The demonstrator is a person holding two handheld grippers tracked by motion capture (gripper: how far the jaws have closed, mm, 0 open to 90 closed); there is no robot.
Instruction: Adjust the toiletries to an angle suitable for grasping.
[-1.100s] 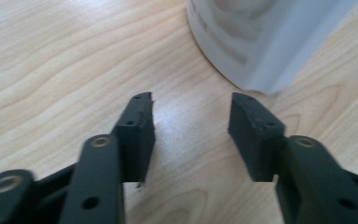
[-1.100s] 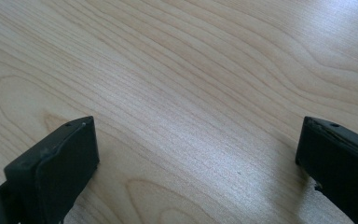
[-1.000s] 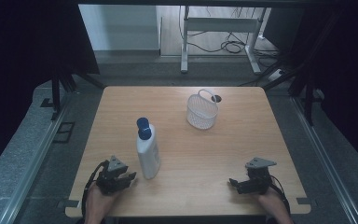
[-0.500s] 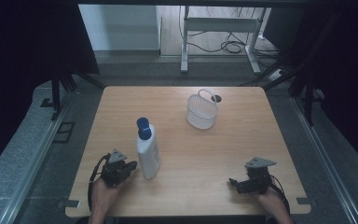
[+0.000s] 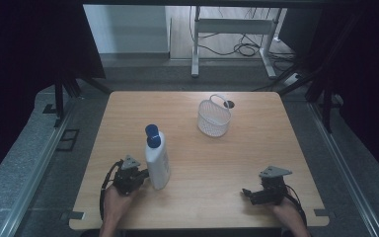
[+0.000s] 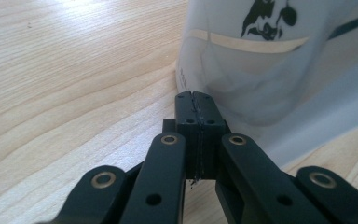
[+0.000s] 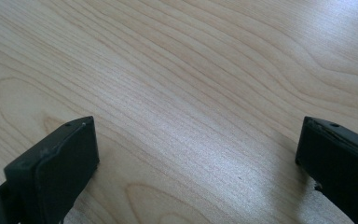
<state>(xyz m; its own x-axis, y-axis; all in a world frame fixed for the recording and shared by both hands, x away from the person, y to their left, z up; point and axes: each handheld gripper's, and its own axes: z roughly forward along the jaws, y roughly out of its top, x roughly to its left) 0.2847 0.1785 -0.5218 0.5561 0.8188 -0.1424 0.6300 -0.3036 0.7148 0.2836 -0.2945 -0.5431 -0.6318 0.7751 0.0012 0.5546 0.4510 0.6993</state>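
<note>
A white bottle with a blue cap stands upright on the wooden table, left of the middle near the front. My left gripper lies low on the table just left of the bottle's base. In the left gripper view its jaws are pressed flat together with nothing between them, and the left gripper has its tips right at the foot of the bottle; I cannot tell whether they touch. My right gripper rests at the front right, far from the bottle. The right gripper is open over bare wood.
A white wire basket with a loop handle stands at the back, right of centre, beside a small round hole in the tabletop. The front edge of the table runs just behind both hands. Dark curtains and a metal frame surround the table.
My left gripper has shifted a little to the right, closer to the bottle's base. The right gripper, the bottle and the basket have stayed where they were.
</note>
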